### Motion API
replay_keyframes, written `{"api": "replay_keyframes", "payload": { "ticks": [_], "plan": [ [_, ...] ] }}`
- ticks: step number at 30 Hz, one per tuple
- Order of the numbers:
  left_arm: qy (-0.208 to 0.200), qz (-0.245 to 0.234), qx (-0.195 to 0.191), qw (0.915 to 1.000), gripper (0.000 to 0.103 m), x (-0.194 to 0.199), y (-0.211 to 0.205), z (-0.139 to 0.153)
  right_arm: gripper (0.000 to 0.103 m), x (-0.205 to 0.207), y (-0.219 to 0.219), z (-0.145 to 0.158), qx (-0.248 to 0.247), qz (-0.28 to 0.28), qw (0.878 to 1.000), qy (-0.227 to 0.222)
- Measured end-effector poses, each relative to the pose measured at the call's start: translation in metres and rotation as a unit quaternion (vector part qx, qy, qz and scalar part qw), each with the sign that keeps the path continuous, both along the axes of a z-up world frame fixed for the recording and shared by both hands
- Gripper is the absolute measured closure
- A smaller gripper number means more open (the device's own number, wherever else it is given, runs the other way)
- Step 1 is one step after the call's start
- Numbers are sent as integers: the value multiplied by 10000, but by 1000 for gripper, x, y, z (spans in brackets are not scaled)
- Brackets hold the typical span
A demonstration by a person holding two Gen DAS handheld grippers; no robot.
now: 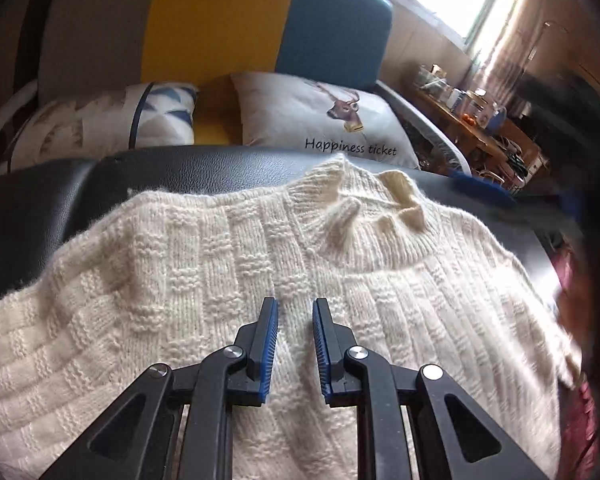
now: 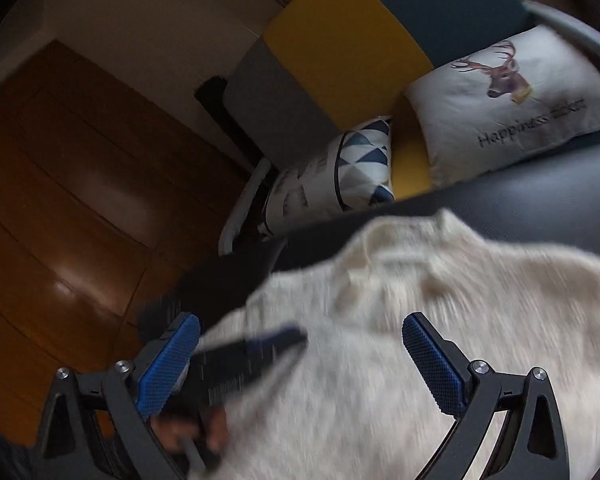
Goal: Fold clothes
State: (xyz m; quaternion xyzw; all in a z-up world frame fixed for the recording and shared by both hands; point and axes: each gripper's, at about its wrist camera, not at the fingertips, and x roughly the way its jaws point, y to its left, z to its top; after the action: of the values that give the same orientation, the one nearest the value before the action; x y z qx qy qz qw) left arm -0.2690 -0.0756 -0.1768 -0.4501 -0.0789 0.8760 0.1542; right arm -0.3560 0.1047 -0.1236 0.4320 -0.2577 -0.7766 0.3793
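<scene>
A cream knitted sweater (image 1: pixel 220 260) lies spread flat on a black leather surface (image 1: pixel 40 208), its collar toward the far edge. My left gripper (image 1: pixel 294 302) hovers just over the sweater's chest, pointing at the collar. Its jaws stand a small way apart with nothing between the blue pads. In the right wrist view the sweater (image 2: pixel 440 320) is blurred by motion. My right gripper (image 2: pixel 302 320) is wide open above its left part, holding nothing. The left gripper (image 2: pixel 284 336) shows there as a dark blur, with a hand (image 2: pixel 188 432) behind it.
Beyond the black surface (image 2: pixel 540 200) a sofa with a yellow backrest panel (image 1: pixel 212 20) holds a deer pillow (image 1: pixel 300 116) and a blue-triangle pillow (image 1: pixel 100 124). A cluttered wooden side table (image 1: pixel 472 120) stands at the right under a window. Wooden floor (image 2: pixel 60 200) lies to the left.
</scene>
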Motion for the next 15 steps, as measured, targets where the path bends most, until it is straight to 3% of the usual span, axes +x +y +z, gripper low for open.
{"api": "replay_keyframes", "payload": {
  "ticks": [8, 13, 15],
  "plan": [
    [-88, 118, 757, 9970, 86, 6, -16, -9, 0, -76, -60, -52, -22, 219, 9947, -1004],
    [-81, 133, 816, 9965, 86, 6, -14, -10, 0, -92, -90, -57, -783, 508, 9913, -927],
    [-81, 135, 803, 9966, 86, 5, -14, -11, 0, -104, -97, -63, -528, 296, 9943, -881]
  ]
}}
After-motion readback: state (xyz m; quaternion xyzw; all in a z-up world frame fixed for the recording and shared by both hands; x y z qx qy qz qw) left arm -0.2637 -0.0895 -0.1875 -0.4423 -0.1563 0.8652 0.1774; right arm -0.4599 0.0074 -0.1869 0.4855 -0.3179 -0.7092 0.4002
